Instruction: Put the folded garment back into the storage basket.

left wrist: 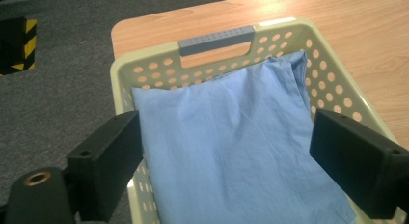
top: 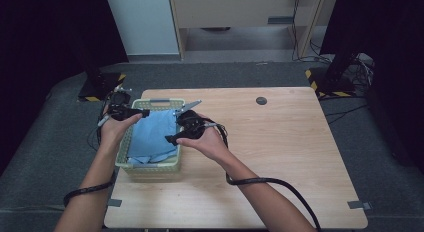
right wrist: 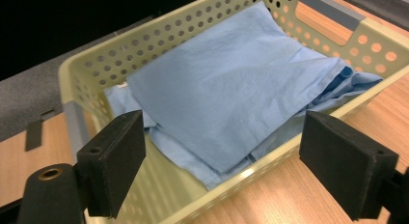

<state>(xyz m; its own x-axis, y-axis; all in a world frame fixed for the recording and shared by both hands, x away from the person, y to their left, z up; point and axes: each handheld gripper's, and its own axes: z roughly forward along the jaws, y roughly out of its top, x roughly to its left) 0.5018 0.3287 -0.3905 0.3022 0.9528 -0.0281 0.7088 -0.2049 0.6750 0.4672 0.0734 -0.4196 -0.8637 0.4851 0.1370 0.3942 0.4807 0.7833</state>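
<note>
A pale yellow-green perforated basket (top: 150,167) with grey handles stands on the left part of the wooden table (top: 280,152). A folded blue cloth (top: 152,134) lies inside it, slack and free. My left gripper (top: 144,112) hovers over the basket's far left corner, open, with the cloth (left wrist: 226,151) below its wide-apart jaws (left wrist: 225,125). My right gripper (top: 171,139) hangs at the basket's right rim, also open (right wrist: 222,122), looking across the cloth (right wrist: 231,74) and the basket wall (right wrist: 96,64). Neither gripper's pads touch the cloth.
The basket sits close to the table's left edge, with grey carpet (top: 50,142) beyond. A dark round grommet (top: 261,100) is set in the table near its far edge. Black-and-yellow striped bases (top: 325,84) stand on the floor behind. A thick cable (top: 280,184) trails from my right gripper.
</note>
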